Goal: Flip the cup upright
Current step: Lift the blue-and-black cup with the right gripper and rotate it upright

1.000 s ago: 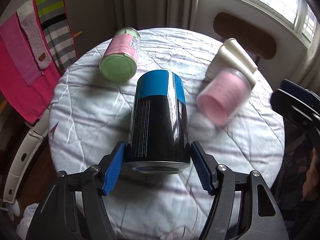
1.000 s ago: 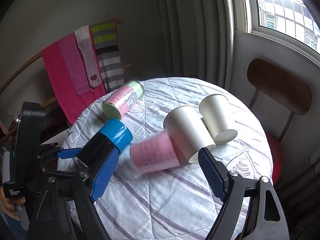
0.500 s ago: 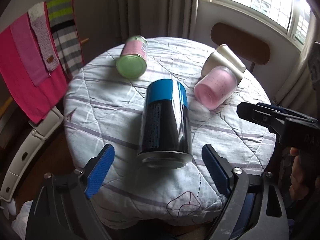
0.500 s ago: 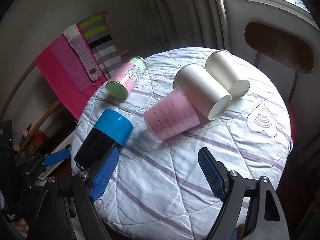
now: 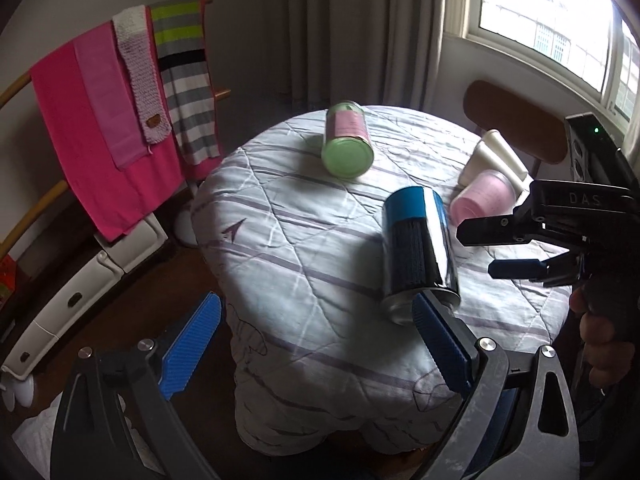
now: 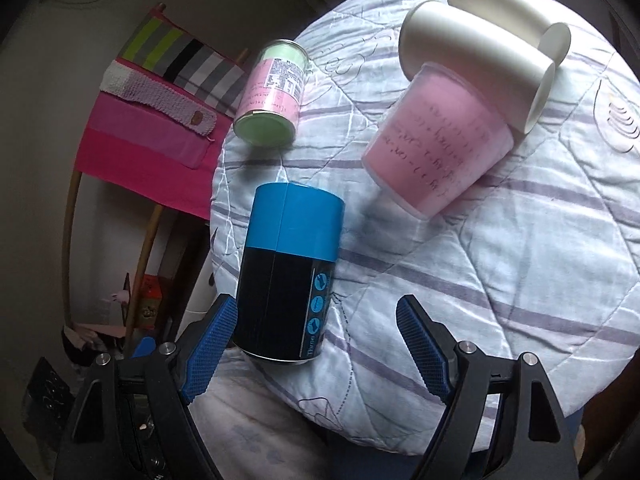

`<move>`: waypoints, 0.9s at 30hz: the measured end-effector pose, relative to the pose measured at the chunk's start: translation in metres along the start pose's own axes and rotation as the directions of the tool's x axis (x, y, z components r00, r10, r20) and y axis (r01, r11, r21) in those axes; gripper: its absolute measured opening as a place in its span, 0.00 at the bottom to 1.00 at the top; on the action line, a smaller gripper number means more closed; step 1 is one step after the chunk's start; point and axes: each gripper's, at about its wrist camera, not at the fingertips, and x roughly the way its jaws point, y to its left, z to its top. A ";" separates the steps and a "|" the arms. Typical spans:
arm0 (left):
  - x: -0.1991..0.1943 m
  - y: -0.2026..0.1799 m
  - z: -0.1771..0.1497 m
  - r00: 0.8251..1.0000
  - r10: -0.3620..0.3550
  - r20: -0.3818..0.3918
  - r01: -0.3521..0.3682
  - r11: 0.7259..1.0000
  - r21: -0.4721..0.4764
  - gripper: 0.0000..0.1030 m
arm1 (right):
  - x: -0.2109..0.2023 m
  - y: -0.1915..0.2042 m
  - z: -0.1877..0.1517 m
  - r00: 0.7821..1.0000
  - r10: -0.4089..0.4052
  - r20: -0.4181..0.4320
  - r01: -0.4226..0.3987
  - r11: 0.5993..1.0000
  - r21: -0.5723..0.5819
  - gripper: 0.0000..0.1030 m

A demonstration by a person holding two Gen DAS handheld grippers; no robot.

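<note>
A black and blue cup (image 5: 418, 252) lies on its side on the round table; it also shows in the right wrist view (image 6: 286, 268). My left gripper (image 5: 316, 344) is open and empty, drawn back off the table's near edge, left of the cup. My right gripper (image 6: 316, 348) is open, with the cup's base between its fingers, not touching; it also shows in the left wrist view (image 5: 516, 248), right of the cup. A pink cup (image 6: 436, 148), a green and pink cup (image 6: 272, 96) and two white cups (image 6: 480, 56) lie on their sides further back.
The table wears a quilted white cloth with purple stripes (image 6: 500, 280). A rack with pink and striped towels (image 5: 112, 116) stands left of the table. A wooden chair (image 5: 516, 120) and a window are behind it.
My left gripper let go of the black and blue cup, opened and pulled back to the left. My right gripper came down and in around the cup's base.
</note>
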 end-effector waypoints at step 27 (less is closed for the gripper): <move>0.079 0.035 0.033 0.996 -0.054 -0.065 0.050 0.997 -0.053 0.95 | 0.046 0.008 0.026 0.995 0.048 -0.090 -0.048 0.999 0.001 0.68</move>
